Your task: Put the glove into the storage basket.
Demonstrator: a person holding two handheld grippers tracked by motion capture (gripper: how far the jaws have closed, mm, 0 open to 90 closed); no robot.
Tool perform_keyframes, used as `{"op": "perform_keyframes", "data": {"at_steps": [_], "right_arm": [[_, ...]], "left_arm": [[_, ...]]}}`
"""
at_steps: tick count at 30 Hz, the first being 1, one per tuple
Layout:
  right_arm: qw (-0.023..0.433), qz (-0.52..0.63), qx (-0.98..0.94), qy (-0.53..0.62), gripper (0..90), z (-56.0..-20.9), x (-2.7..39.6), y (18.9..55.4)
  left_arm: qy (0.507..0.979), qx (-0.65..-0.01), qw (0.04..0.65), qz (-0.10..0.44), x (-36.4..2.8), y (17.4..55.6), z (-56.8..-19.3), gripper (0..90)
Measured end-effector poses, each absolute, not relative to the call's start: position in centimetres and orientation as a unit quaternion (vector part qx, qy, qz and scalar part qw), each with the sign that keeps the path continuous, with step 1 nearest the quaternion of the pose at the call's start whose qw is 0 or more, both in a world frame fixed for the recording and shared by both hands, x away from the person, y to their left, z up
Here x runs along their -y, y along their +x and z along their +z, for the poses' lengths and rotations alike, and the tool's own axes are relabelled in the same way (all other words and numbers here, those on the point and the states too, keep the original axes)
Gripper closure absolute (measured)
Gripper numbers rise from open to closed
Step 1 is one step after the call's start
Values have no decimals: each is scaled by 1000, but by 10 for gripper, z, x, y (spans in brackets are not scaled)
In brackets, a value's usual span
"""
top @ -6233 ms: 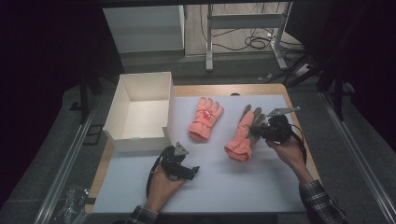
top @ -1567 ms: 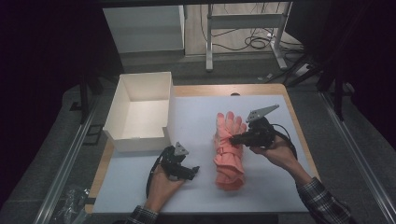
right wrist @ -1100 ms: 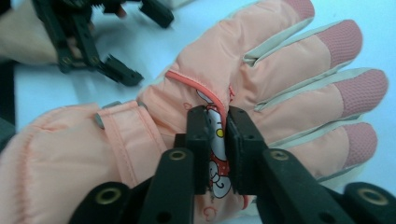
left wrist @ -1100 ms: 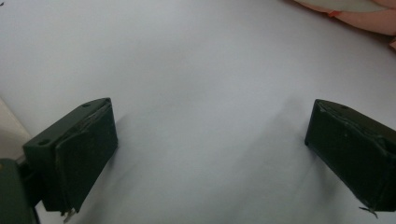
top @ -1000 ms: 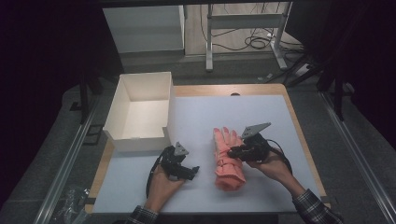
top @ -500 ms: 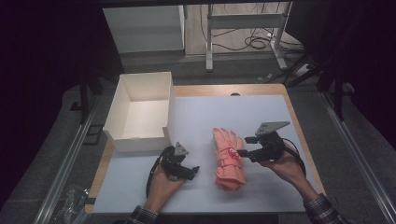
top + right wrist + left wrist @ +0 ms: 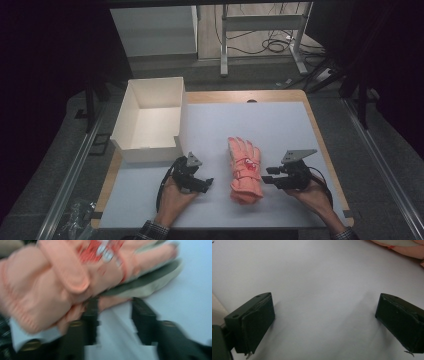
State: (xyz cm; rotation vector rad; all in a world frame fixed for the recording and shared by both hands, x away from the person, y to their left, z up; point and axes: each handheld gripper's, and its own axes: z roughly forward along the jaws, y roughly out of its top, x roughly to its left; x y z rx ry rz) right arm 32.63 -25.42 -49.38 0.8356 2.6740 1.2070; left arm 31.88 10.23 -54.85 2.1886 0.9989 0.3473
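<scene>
- The right gripper [image 7: 268, 174] has its jaws parted, pointing left across the frame toward the stacked pair of salmon-pink gloves [image 7: 245, 170]. They have just been closing, after springing wide a moment ago. In the right gripper view the two black jaws reach up to the edge of the gloves [image 7: 75, 282]; the picture is blurred, and I cannot tell whether a pad already presses on fabric, though nothing looks firmly pinched.
- The left gripper [image 7: 206, 182] rests lower left of centre, jaws spread wide over bare mat; in the left gripper view there is nothing between its pads [image 7: 259, 322], and a sliver of pink glove [image 7: 409, 250] shows at the upper right corner.
- The gloves lie in the lower middle of the high view on the pale grey mat [image 7: 280, 125], one on top of the other, fingers toward the top of the frame and knitted cuffs toward the bottom. Their long axis runs nearly straight up and down the picture, with a slight lean.
- So the gloves sit between the two grippers, and the right one is clearly the nearer, just beside the cuff half on the right edge; the left stands a little apart on the other side.
- The right jaws come at the stack broadside, across its long axis, which I judge suits a pinch on the edge of both layers.
- The open white cardboard box [image 7: 150, 150] stands at the upper left, well apart from the gloves and nearer the left gripper.
</scene>
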Motion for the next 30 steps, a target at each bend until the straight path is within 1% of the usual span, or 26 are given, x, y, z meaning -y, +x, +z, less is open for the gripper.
{"op": "perform_keyframes", "data": {"at_steps": [1, 3, 6, 8, 12, 17, 28, 30], "right_arm": [[37, 394, -877, 272, 683, -497, 255, 324], [33, 393, -878, 270, 753, -502, 255, 319], [23, 398, -878, 263, 810, -505, 257, 309], [20, 395, -882, 256, 823, -506, 255, 303], [12, 388, -889, 242, 825, -511, 249, 295], [12, 387, -888, 248, 770, -517, 242, 293], [29, 379, -891, 248, 757, -523, 218, 299], [31, 380, -891, 248, 757, -523, 215, 299]], "left_arm": [[844, -385, 348, 134, -102, 319, -549, 24], [844, -385, 348, 134, -102, 319, -548, 24], [844, -385, 348, 134, -102, 319, -549, 25], [844, -385, 348, 135, -102, 319, -549, 25], [844, -385, 348, 135, -102, 319, -549, 24], [844, -385, 348, 134, -102, 319, -549, 25], [843, -386, 349, 134, -104, 317, -547, 40], [846, -387, 341, 135, -108, 315, -546, 40]]}}
